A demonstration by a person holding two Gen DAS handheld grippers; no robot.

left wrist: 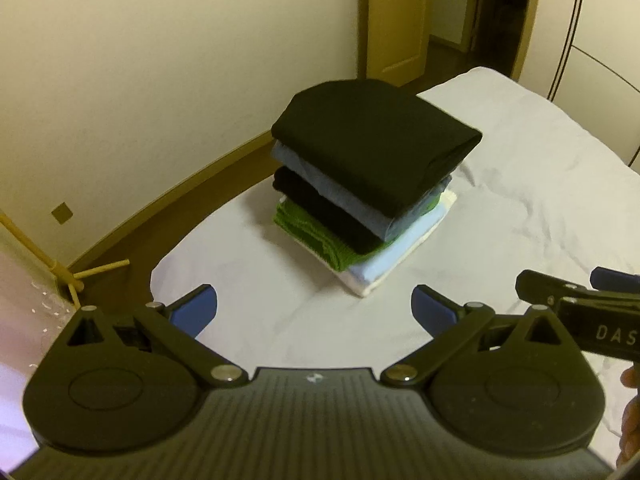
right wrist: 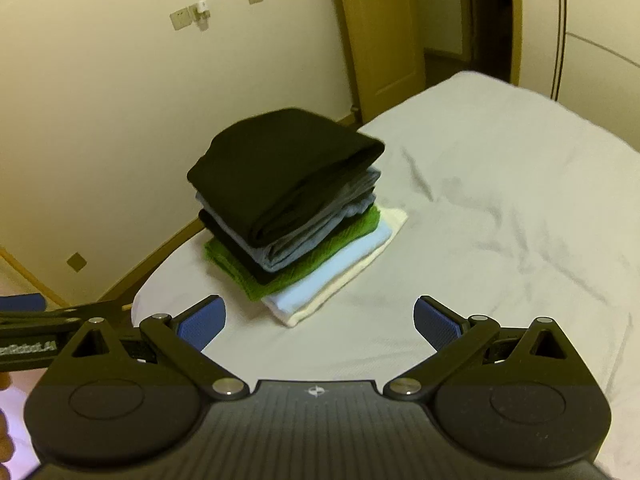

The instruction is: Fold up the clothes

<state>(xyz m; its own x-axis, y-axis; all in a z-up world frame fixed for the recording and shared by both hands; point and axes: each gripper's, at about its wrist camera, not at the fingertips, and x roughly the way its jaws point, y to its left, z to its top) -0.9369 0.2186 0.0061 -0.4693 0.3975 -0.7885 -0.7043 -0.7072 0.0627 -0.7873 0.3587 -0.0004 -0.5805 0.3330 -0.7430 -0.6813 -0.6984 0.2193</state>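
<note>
Black cloth tops the stack of folded clothes [left wrist: 368, 184], a neat pile of a black garment [left wrist: 376, 148], a grey-blue one, another dark one, a green knit [left wrist: 316, 236], a pale blue piece and a white one at the bottom, all resting on the white bed [left wrist: 540, 200] near its corner by the wall; both pairs of tongs hang above the sheet just short of the pile, well apart from it, the left tongs [left wrist: 314, 308] spread wide with nothing between the blue pads, and the right tongs [right wrist: 320, 320] likewise released and empty. Judging by how things lie, the folding of the top piece looks done and the hands are between garments, so the step in hand seems to be clearing away from the stack; the next move probably calls for finding an unfolded garment, and none shows in either view, so the tongs would have to turn elsewhere first. From the left wrist the pile shows its tidy folded edges and the other tool's fingers poke in at the right edge, with a bit of a hand below them; from the right wrist the looser, rolled ends of the layers face the viewer, a far longer stretch of rumpled sheet opens to the right, and the left tool enters low at the left
</note>
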